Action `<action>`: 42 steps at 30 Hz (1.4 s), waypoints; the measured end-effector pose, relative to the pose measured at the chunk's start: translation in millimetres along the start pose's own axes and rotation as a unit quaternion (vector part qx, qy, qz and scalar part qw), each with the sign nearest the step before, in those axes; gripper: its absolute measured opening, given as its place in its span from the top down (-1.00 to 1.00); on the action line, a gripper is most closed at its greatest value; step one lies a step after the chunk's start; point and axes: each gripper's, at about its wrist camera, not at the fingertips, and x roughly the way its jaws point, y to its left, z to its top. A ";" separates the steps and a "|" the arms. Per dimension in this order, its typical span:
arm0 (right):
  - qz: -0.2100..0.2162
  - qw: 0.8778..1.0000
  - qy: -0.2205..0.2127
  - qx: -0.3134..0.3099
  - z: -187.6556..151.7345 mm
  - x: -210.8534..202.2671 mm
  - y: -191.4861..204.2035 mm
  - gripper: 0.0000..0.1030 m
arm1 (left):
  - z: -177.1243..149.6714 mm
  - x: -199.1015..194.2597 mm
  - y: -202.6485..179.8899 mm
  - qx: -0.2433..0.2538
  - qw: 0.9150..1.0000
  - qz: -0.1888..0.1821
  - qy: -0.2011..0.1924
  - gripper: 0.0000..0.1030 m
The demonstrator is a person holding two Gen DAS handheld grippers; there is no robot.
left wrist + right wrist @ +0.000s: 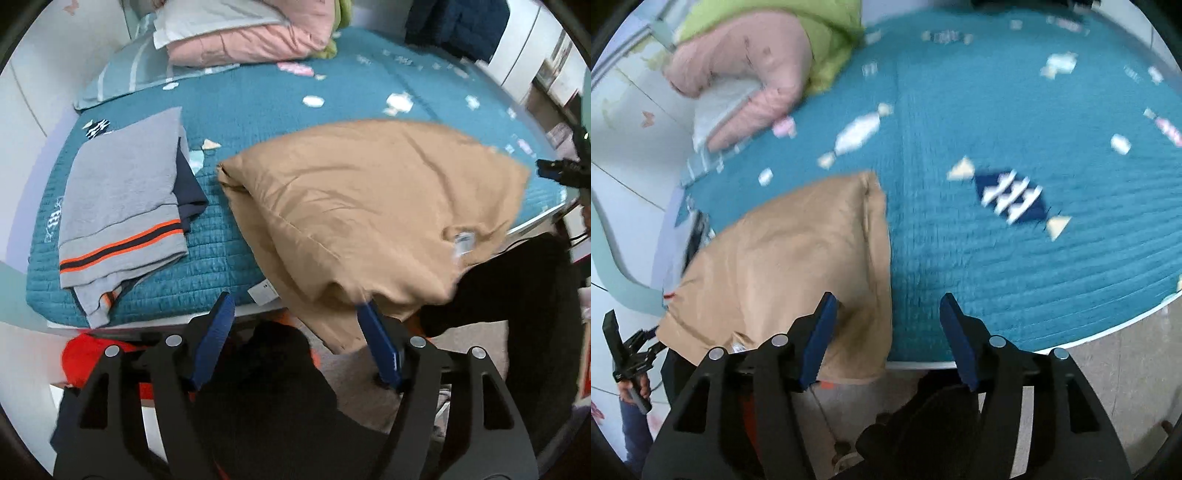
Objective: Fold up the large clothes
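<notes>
A tan garment (369, 206) lies bunched on the teal quilted bed (258, 99), hanging over the near edge. My left gripper (295, 306) is open at the bed's near edge; its right finger (376, 339) touches the garment's hanging hem. In the right wrist view the tan garment (798, 266) lies at lower left on the bed (1015, 258). My right gripper (886, 310) is open and empty, its left finger (820, 336) over the garment's edge. The right gripper also shows at the far right of the left wrist view (561, 170).
A folded grey garment with orange and navy stripes (122, 206) lies on the bed's left side. Pink and white bedding (243, 33) and a green item (827, 44) sit at the head. Dark clothes (458, 26) hang at the back. Floor and dark items lie below the bed edge.
</notes>
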 end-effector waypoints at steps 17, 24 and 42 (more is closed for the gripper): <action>-0.024 0.992 0.108 0.057 -19.3 163.3 24.9 0.73 | 18.8 116.4 1.4 -0.204 0.974 0.002 0.098 -0.60; 0.050 0.998 0.036 -0.019 5.7 122.6 107.1 0.64 | 12.0 87.1 25.8 -0.254 0.965 -0.051 0.032 -0.64; 0.060 0.990 0.120 -0.033 24.2 256.5 205.5 0.99 | -23.7 136.5 33.4 -0.331 0.935 -0.099 0.078 -0.72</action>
